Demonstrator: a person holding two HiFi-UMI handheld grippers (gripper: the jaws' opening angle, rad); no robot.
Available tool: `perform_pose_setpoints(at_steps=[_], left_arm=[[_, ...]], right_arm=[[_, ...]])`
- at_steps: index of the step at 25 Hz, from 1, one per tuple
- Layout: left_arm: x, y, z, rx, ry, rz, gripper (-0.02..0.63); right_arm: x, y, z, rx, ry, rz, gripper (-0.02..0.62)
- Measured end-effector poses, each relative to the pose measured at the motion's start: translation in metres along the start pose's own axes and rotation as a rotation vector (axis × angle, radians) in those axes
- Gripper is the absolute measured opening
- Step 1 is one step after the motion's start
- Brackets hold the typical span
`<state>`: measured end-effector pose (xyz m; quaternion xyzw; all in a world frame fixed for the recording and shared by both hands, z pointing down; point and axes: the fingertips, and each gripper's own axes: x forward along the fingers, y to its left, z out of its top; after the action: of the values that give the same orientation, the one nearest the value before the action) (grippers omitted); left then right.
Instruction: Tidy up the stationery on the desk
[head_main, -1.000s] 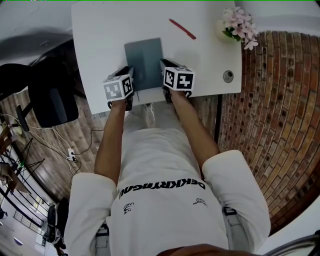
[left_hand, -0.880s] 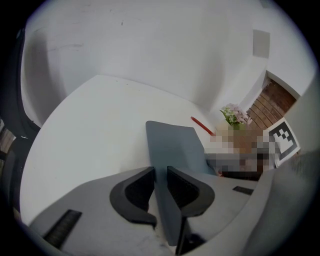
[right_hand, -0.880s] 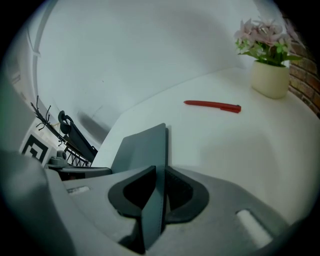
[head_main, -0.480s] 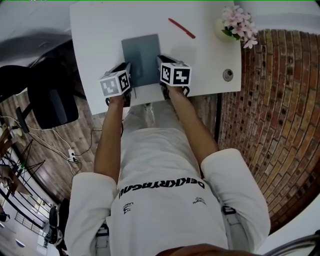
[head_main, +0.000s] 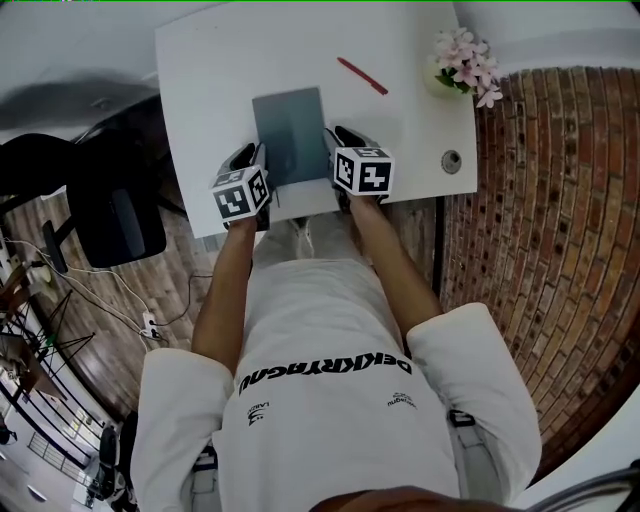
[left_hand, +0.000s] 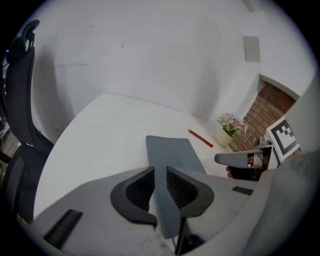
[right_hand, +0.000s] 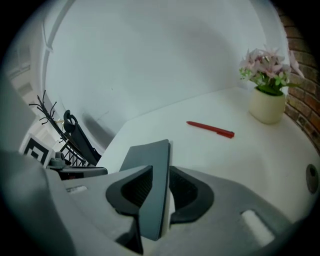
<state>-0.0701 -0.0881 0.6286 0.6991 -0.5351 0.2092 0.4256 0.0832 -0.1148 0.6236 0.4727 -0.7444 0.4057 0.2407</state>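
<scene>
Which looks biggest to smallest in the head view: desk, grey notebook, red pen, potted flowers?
Largest to smallest:
1. desk
2. grey notebook
3. potted flowers
4. red pen
The pen runs about as long as the flowers are wide, but it is much thinner.

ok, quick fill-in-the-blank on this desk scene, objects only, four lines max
1. The pen lying on the desk past the notebook is ___.
2. The pot at the desk's far right corner holds pink ___.
3. The desk top is plain ___.
4. Right of the desk, the wall is bare ___.
Missing words: red; flowers; white; brick.
</scene>
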Motion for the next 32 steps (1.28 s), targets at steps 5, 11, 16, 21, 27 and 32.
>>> perform_pose_setpoints(at_steps=[5,11,16,21,27,32], left_arm=[[-0.021,-0.018,0.016,0.016,-0.061,-0.012,0.051],[-0.050,-0.048,0.037,0.093,-0.144,-0.032,-0.002],[-0.070,-0.074,0.044,0.152,-0.190,-0.065,-0.002],[-0.095,-0.093,0.056,0.201,-0.260,-0.087,-0.002],[-0.113,-0.111,0.062,0.258,-0.327,-0.111,-0.002],[-0.120,-0.113,0.066,0.271,-0.359,-0.112,-0.002]], right_arm=[[-0.024,0.005,0.018,-0.011,-0.062,0.013,0.092],[-0.058,0.014,0.045,0.006,-0.156,0.031,0.092],[-0.084,0.016,0.062,-0.012,-0.212,0.031,0.092],[-0.104,0.018,0.075,-0.065,-0.243,0.029,0.092],[-0.114,0.015,0.094,-0.221,-0.257,0.030,0.101],[-0.100,0.012,0.111,-0.467,-0.205,0.026,0.103]])
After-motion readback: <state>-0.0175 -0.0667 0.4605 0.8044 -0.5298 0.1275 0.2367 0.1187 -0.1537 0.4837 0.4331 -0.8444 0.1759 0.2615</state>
